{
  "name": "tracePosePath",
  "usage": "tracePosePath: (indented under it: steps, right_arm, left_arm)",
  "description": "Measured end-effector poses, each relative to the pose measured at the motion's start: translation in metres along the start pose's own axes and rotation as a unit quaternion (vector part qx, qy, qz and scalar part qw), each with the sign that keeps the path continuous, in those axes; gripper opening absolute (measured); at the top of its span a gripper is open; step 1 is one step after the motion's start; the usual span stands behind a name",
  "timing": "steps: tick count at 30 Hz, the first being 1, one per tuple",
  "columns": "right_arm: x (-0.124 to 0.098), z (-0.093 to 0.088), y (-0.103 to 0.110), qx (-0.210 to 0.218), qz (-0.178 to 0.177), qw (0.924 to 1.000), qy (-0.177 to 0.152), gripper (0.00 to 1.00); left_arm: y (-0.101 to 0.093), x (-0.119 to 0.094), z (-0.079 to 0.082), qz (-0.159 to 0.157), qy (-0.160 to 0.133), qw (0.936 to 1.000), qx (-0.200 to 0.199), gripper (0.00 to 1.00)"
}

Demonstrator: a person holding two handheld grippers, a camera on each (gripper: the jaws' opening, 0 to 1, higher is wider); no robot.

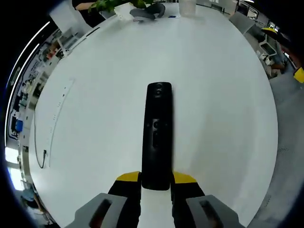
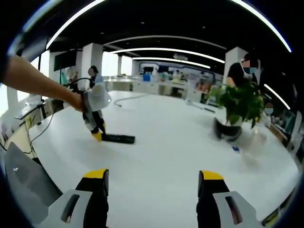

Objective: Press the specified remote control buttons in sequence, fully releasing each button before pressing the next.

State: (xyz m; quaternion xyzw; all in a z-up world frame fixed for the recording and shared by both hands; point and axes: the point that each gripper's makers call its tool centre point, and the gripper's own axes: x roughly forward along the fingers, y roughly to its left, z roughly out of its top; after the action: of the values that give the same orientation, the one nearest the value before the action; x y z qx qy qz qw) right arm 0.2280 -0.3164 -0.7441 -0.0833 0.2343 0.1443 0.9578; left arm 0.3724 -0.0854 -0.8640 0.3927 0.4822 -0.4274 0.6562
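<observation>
Left gripper steadying the remote, right gripper held back

The remote (image 1: 157, 135) lies flat well in from the tabletop (image 1: 95, 95) edges, its near end clamped between the yellow-tipped jaws of the left gripper (image 1: 156, 179). The right gripper (image 2: 152, 178) hangs wide open and empty, well apart from the remote, facing the potted plant (image 2: 237, 107) near the far edge. Risk: the hold is at one end only, so a hard press farther along may pivot or slide the remote, blurring the release.

Matt black plastic remote (image 1: 157, 135) on smooth, glossy white table (image 1: 213, 95).
</observation>
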Motion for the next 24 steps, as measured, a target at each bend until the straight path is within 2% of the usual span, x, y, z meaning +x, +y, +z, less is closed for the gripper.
tracePosePath:
  steps: [8,14,24]
  right_arm:
    - [-0.002,0.003,0.001,0.0,0.003,1.0,-0.009,0.73]
    - [-0.003,0.006,0.0,0.002,0.002,0.9998,-0.018,0.73]
    - [-0.003,0.008,0.001,-0.001,0.006,0.9997,-0.022,0.7]
  left_arm:
    - [-0.026,-0.004,-0.005,-0.003,0.005,1.0,0.004,0.22]
    - [-0.047,-0.007,-0.008,-0.017,0.013,0.9997,-0.007,0.21]
    - [-0.073,-0.012,-0.019,-0.017,0.004,0.9995,-0.025,0.21]
